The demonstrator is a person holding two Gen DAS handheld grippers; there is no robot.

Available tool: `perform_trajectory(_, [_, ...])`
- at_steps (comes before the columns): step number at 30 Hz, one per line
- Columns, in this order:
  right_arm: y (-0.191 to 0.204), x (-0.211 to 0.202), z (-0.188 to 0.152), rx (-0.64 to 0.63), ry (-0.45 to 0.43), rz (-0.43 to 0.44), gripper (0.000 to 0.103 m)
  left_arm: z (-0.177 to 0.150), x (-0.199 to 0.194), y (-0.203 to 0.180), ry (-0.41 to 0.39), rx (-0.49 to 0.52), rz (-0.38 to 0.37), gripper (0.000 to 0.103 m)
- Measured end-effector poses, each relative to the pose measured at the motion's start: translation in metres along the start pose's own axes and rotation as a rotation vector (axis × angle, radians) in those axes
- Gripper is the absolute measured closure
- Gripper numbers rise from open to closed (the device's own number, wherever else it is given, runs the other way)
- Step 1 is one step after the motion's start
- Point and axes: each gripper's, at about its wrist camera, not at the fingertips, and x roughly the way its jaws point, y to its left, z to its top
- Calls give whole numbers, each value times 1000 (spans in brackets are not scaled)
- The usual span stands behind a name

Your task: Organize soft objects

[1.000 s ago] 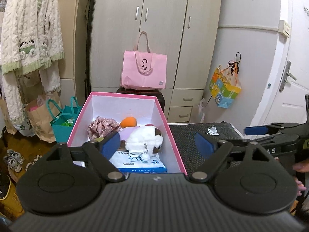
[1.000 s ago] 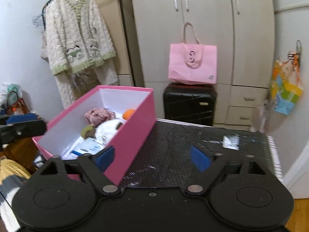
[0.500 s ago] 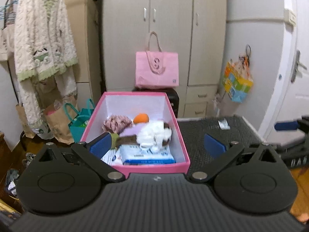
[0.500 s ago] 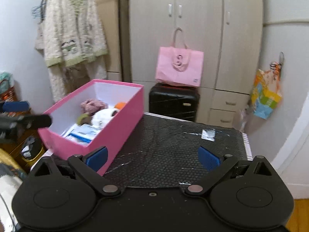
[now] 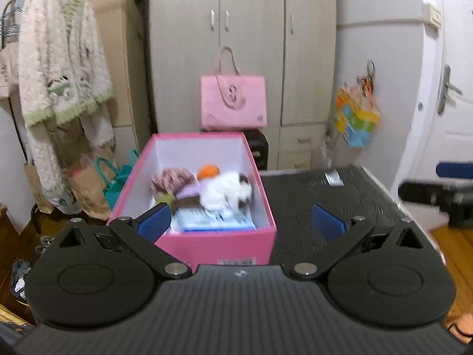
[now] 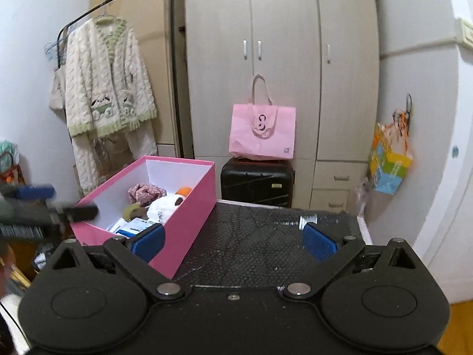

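1. Pink cardboard box [image 5: 207, 244] with a white inside sits on the left part of the black textured tabletop [image 5: 298, 204]. We see it from both wrist views.
2. In the box: white plush toy with brown patches [image 5: 227, 192], orange ball-shaped soft piece [image 5: 208, 171] just behind it, pink patterned fabric bundle [image 5: 171, 179] toward the back left, olive-green soft piece [image 6: 130, 210] at the left wall, blue-and-white wipes pack [image 5: 212, 223] lying flat at the near end. Plush rests partly on the pack.
3. Our left gripper [image 5: 241, 222] is fully spread, blue pads clear of everything, nothing between them. It is held off the box's near end.
4. Our right gripper [image 6: 233, 241] is also spread wide and empty, over bare tabletop to the right of the box.
5. Small white packet [image 6: 307, 220] lies on the tabletop toward the far right, apart from the box.
6. Background: pink tote bag [image 6: 261, 133] on a black hard-shell suitcase [image 6: 257, 182] in front of the beige wardrobe [image 6: 280, 59].
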Motion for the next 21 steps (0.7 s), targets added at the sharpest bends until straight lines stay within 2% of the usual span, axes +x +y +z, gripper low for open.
perform_trajectory(4, [-1, -4, -7, 33, 8, 26, 2, -16, 8, -12, 11, 5, 31, 0])
perform_trajectory(7, [-1, -6, -13, 52, 0, -11, 2, -23, 9, -15, 15, 7, 17, 0])
perform_trajectory(14, [9, -9, -26, 24, -9, -78, 2, -36, -9, -16, -61, 22, 113, 0])
perform_trajectory(21, [14, -10, -34, 6, -16, -152, 2, -38, -12, -16, -68, 17, 122, 0])
